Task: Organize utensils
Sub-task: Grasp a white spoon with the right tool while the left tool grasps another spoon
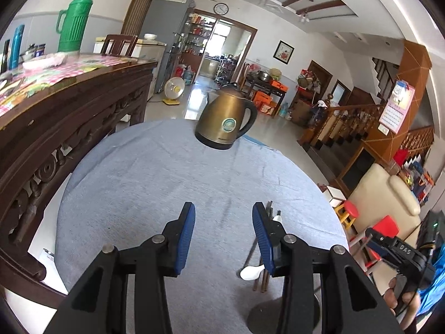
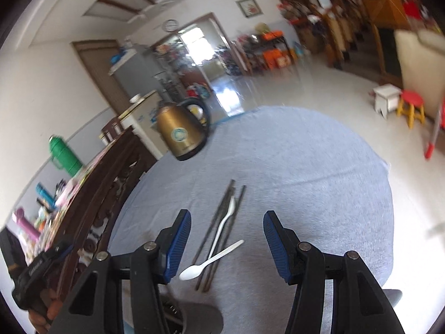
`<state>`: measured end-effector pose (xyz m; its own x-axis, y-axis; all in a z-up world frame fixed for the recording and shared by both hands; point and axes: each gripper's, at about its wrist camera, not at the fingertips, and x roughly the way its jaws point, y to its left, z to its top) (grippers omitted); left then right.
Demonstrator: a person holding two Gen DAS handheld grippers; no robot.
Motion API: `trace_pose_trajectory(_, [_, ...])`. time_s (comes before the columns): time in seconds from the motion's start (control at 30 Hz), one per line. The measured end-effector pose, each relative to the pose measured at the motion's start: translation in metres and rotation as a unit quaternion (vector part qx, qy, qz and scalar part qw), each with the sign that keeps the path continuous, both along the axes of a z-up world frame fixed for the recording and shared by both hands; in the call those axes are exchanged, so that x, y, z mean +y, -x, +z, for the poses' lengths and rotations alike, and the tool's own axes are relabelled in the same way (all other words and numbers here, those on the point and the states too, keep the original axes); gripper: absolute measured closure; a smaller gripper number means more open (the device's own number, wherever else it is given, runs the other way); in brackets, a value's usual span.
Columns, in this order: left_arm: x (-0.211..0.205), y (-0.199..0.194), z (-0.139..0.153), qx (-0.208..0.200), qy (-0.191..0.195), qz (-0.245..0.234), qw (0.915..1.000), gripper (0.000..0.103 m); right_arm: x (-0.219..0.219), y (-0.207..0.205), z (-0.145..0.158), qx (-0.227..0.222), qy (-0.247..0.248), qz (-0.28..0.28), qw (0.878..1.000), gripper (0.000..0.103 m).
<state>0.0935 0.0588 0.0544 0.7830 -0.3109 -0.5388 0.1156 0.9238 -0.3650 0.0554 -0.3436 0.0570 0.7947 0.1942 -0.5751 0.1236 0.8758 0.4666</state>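
From the left wrist, the left gripper (image 1: 224,233) hangs with its blue pads spread apart and nothing between them, over the near half of the grey-blue tablecloth (image 1: 155,172). The utensils lie off to its right: only the bowl of a white spoon (image 1: 250,272) and the ends of the dark chopsticks (image 1: 261,279) show past the right finger, which cuts off most of their length. A bronze kettle (image 1: 226,118) stands at the far edge of the cloth, well apart from everything else. From the right wrist, the right gripper (image 2: 226,243) is also wide apart and empty, and here the bundle sits directly ahead, framed between the two fingers. The chopsticks (image 2: 222,228) run roughly along the gripper's line of sight, tips pointing toward the far edge, with one white spoon (image 2: 225,221) lying along them and a second spoon (image 2: 208,263) crossing their near ends at a slant, bowl toward the left. The right hand is plainly the nearer one for a pick. This view is motion-blurred, so whether there are three or four sticks is hard to say. A dark round thing (image 2: 194,320) at the near edge, possibly a holder, is mostly hidden by the left finger.
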Motion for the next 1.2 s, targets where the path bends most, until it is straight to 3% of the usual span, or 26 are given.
trace_pose_trajectory(0.13, [0.012,-0.019,-0.012,0.02,0.018,0.018,0.9995,0.059,-0.014,-0.042,-0.024,0.044,-0.014,0.016,0.999,0.046])
trace_pose_trajectory(0.27, [0.009,-0.041,-0.04,0.064,-0.006,0.025,0.9976,0.057,-0.011,-0.097,-0.059,0.104,-0.052,0.062,0.991,0.052])
trace_pose_trajectory(0.43, [-0.013,-0.072,-0.092,0.152,-0.041,0.01,0.9875,0.057,0.014,-0.157,-0.101,0.154,-0.062,0.103,0.981,0.059])
trace_pose_trajectory(0.57, [-0.03,-0.077,-0.118,0.193,-0.049,-0.022,0.9797,0.057,0.033,-0.195,-0.123,0.186,-0.039,0.101,0.977,0.062])
trace_pose_trajectory(0.63, [-0.036,-0.075,-0.128,0.208,-0.055,-0.037,0.9759,0.057,0.041,-0.208,-0.133,0.201,-0.03,0.101,0.974,0.067])
trace_pose_trajectory(0.67, [-0.037,-0.074,-0.133,0.214,-0.057,-0.046,0.9741,0.057,0.046,-0.214,-0.137,0.21,-0.02,0.1,0.972,0.076])
trace_pose_trajectory(0.7, [-0.039,-0.073,-0.136,0.218,-0.058,-0.052,0.9728,0.057,0.049,-0.217,-0.14,0.214,-0.005,0.093,0.972,0.092])
trace_pose_trajectory(0.8, [-0.045,-0.067,-0.143,0.234,-0.053,-0.074,0.968,0.057,0.052,-0.211,-0.136,0.198,0.012,0.077,0.977,0.098])
trace_pose_trajectory(1.2, [-0.073,-0.055,-0.168,0.268,0.006,-0.133,0.9543,0.06,0.038,-0.134,-0.09,0.065,0.047,0.052,0.995,0.099])
